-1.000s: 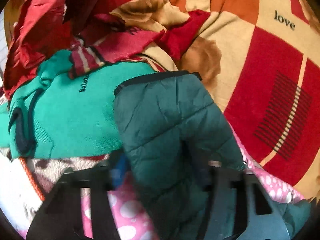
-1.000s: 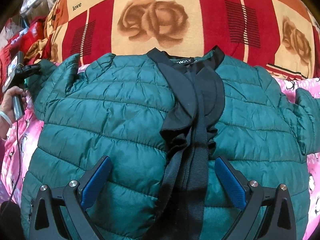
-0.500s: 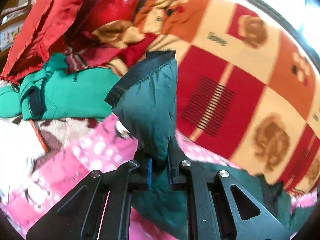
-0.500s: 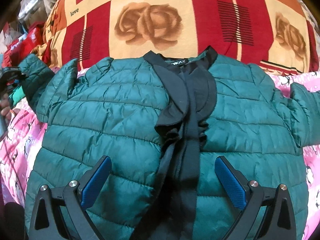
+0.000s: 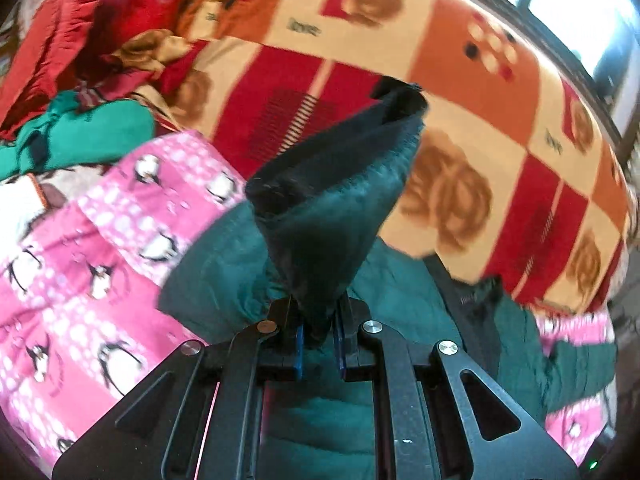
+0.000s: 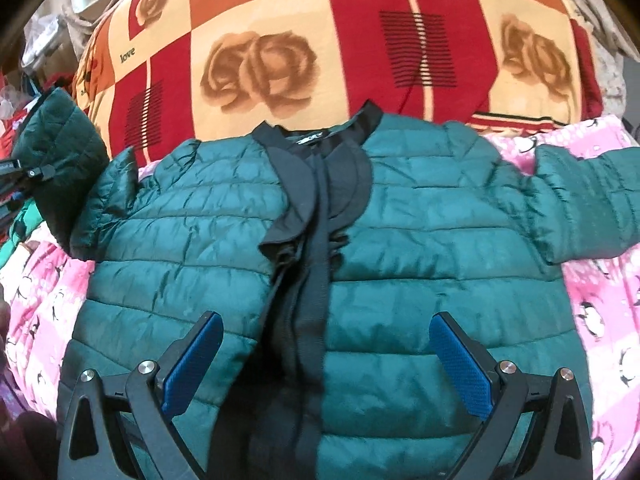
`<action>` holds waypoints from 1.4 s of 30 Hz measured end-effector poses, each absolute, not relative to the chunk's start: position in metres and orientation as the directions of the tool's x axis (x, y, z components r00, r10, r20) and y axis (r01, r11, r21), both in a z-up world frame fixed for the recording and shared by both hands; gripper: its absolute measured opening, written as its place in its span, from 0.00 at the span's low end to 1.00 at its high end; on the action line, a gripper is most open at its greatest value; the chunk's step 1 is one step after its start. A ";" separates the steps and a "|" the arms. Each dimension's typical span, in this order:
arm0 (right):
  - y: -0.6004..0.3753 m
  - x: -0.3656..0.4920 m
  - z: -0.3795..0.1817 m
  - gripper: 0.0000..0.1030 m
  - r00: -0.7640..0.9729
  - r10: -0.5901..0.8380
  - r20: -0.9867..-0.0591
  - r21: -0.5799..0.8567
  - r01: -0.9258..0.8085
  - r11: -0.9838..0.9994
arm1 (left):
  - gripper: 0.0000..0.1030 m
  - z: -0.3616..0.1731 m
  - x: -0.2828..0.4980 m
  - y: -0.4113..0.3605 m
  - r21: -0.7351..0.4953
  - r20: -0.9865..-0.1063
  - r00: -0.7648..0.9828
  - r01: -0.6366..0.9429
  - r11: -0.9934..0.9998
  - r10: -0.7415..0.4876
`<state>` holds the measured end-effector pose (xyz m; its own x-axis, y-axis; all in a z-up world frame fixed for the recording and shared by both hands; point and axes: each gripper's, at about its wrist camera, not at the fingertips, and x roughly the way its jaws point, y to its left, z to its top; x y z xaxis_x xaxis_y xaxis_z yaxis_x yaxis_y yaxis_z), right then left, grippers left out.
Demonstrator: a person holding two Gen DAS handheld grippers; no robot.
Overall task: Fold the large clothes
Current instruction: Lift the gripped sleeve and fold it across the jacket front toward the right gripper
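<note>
A dark green quilted jacket [image 6: 420, 240] lies front up on a pink penguin-print sheet [image 6: 600, 312], its black collar and placket [image 6: 316, 216] up the middle. My left gripper [image 5: 318, 344] is shut on the jacket's left sleeve [image 5: 332, 216] near the black cuff and holds it raised above the jacket body [image 5: 400, 292]. The raised sleeve also shows at the left edge of the right wrist view [image 6: 60, 140]. My right gripper [image 6: 326, 364] is open and empty above the jacket's lower front. The other sleeve [image 6: 588, 204] lies spread out to the right.
A red, cream and orange rose-print blanket [image 6: 360, 40] covers the bed behind the jacket. A pile of clothes, red [image 5: 52, 40] and bright green [image 5: 92, 132], sits at the far left. A window [image 5: 580, 4] is behind the bed.
My left gripper has closed on the sleeve, lifted it off the sheet and swung it right, toward the jacket body. My right gripper has stayed open over the jacket's lower front.
</note>
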<state>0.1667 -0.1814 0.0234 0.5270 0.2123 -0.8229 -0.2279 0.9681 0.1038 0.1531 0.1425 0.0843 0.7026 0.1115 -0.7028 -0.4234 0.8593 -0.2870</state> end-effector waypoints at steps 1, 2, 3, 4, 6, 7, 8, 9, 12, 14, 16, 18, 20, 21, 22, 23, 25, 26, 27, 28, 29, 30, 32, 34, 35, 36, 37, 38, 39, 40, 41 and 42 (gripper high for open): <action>-0.184 0.166 0.024 1.00 0.528 0.208 -0.823 0.102 -0.222 0.970 | 0.10 0.082 0.156 0.134 -0.276 -0.707 0.699 -0.408 0.870 0.104; -0.188 0.166 0.026 1.00 0.531 0.205 -0.823 0.105 -0.211 0.972 | 0.10 0.080 0.158 0.124 -0.263 -0.710 0.697 -0.391 0.882 0.098; -0.191 0.166 0.027 1.00 0.534 0.203 -0.821 0.107 -0.204 0.973 | 0.10 0.078 0.160 0.117 -0.250 -0.712 0.696 -0.377 0.892 0.095; -0.195 0.166 0.028 1.00 0.538 0.197 -0.820 0.109 -0.192 0.975 | 0.10 0.076 0.162 0.110 -0.238 -0.713 0.695 -0.363 0.901 0.091; -0.201 0.165 0.028 1.00 0.540 0.188 -0.821 0.107 -0.178 0.978 | 0.10 0.074 0.165 0.097 -0.219 -0.716 0.694 -0.330 0.918 0.078; -0.205 0.165 0.028 1.00 0.539 0.181 -0.823 0.104 -0.169 0.980 | 0.10 0.073 0.167 0.090 -0.210 -0.718 0.693 -0.316 0.925 0.073; -0.208 0.165 0.028 1.00 0.540 0.172 -0.824 0.099 -0.162 0.982 | 0.10 0.073 0.167 0.087 -0.206 -0.719 0.692 -0.307 0.929 0.069; -0.211 0.166 0.027 1.00 0.540 0.166 -0.825 0.096 -0.155 0.983 | 0.10 0.072 0.169 0.081 -0.200 -0.720 0.691 -0.295 0.934 0.064; -0.220 0.168 0.026 1.00 0.538 0.157 -0.828 0.102 -0.131 0.986 | 0.10 0.068 0.173 0.068 -0.184 -0.728 0.684 -0.262 0.947 0.048; -0.224 0.170 0.027 1.00 0.541 0.154 -0.827 0.104 -0.121 0.987 | 0.10 0.064 0.176 0.058 -0.179 -0.739 0.673 -0.239 0.954 0.031; -0.228 0.172 0.028 1.00 0.546 0.146 -0.825 0.099 -0.115 0.988 | 0.10 0.059 0.178 0.046 -0.177 -0.749 0.663 -0.213 0.961 0.009; -0.232 0.174 0.028 1.00 0.545 0.137 -0.827 0.094 -0.105 0.990 | 0.10 0.055 0.181 0.033 -0.173 -0.758 0.653 -0.180 0.968 -0.014; -0.236 0.176 0.028 1.00 0.547 0.131 -0.827 0.096 -0.093 0.991 | 0.10 0.050 0.182 0.022 -0.172 -0.766 0.642 -0.152 0.973 -0.035; -0.239 0.177 0.029 1.00 0.549 0.128 -0.826 0.098 -0.083 0.992 | 0.10 0.048 0.183 0.016 -0.171 -0.770 0.637 -0.137 0.976 -0.045; -0.243 0.178 0.029 1.00 0.551 0.127 -0.825 0.101 -0.076 0.992 | 0.10 0.046 0.184 0.010 -0.167 -0.774 0.631 -0.124 0.978 -0.053; -0.246 0.179 0.029 1.00 0.551 0.126 -0.825 0.106 -0.069 0.992 | 0.10 0.042 0.184 0.003 -0.164 -0.779 0.624 -0.109 0.981 -0.061; -0.252 0.181 0.029 1.00 0.553 0.123 -0.824 0.110 -0.056 0.992 | 0.10 0.035 0.186 -0.009 -0.157 -0.792 0.606 -0.081 0.984 -0.076; -0.254 0.181 0.029 1.00 0.553 0.120 -0.824 0.110 -0.052 0.993 | 0.10 0.030 0.187 -0.016 -0.155 -0.799 0.595 -0.068 0.986 -0.085; -0.256 0.182 0.028 1.00 0.552 0.119 -0.825 0.112 -0.047 0.993 | 0.10 0.027 0.187 -0.021 -0.151 -0.805 0.587 -0.058 0.987 -0.089; -0.258 0.183 0.027 1.00 0.551 0.118 -0.826 0.114 -0.042 0.993 | 0.10 0.024 0.188 -0.025 -0.144 -0.808 0.582 -0.050 0.988 -0.088; -0.261 0.183 0.027 1.00 0.550 0.117 -0.827 0.117 -0.036 0.993 | 0.10 0.021 0.189 -0.030 -0.133 -0.811 0.579 -0.041 0.990 -0.084; -0.264 0.184 0.026 1.00 0.549 0.118 -0.827 0.121 -0.030 0.992 | 0.10 0.018 0.189 -0.034 -0.122 -0.812 0.578 -0.036 0.992 -0.079; -0.270 0.185 0.023 1.00 0.543 0.122 -0.831 0.135 -0.016 0.991 | 0.10 0.015 0.190 -0.041 -0.101 -0.815 0.575 -0.023 0.995 -0.070; -0.276 0.186 0.020 1.00 0.535 0.129 -0.835 0.153 0.000 0.988 | 0.10 0.013 0.190 -0.042 -0.093 -0.818 0.571 -0.015 0.996 -0.068; -0.280 0.186 0.019 1.00 0.530 0.133 -0.838 0.163 0.010 0.987 | 0.10 0.013 0.189 -0.042 -0.091 -0.817 0.573 -0.014 0.996 -0.066; -0.282 0.186 0.018 1.00 0.527 0.135 -0.839 0.169 0.016 0.985 | 0.10 0.015 0.188 -0.041 -0.088 -0.813 0.579 -0.013 0.996 -0.064; -0.284 0.186 0.018 1.00 0.525 0.139 -0.840 0.177 0.022 0.984 | 0.12 0.017 0.188 -0.042 -0.085 -0.810 0.583 -0.011 0.996 -0.062; -0.287 0.186 0.017 1.00 0.522 0.148 -0.840 0.191 0.029 0.981 | 0.13 0.019 0.187 -0.042 -0.083 -0.808 0.586 -0.006 0.997 -0.064; -0.288 0.186 0.017 1.00 0.521 0.157 -0.839 0.202 0.031 0.979 | 0.19 0.021 0.185 -0.041 -0.089 -0.806 0.588 0.002 0.996 -0.073; -0.289 0.185 0.017 1.00 0.519 0.172 -0.838 0.220 0.033 0.975 | 0.31 0.024 0.183 -0.041 -0.102 -0.804 0.588 0.013 0.995 -0.090; -0.289 0.185 0.017 1.00 0.515 0.183 -0.838 0.232 0.032 0.972 | 0.40 0.028 0.180 -0.040 -0.118 -0.803 0.585 0.028 0.993 -0.112; -0.289 0.185 0.017 1.00 0.511 0.192 -0.838 0.241 0.031 0.970 | 0.54 0.032 0.177 -0.038 -0.134 -0.801 0.584 0.038 0.990 -0.131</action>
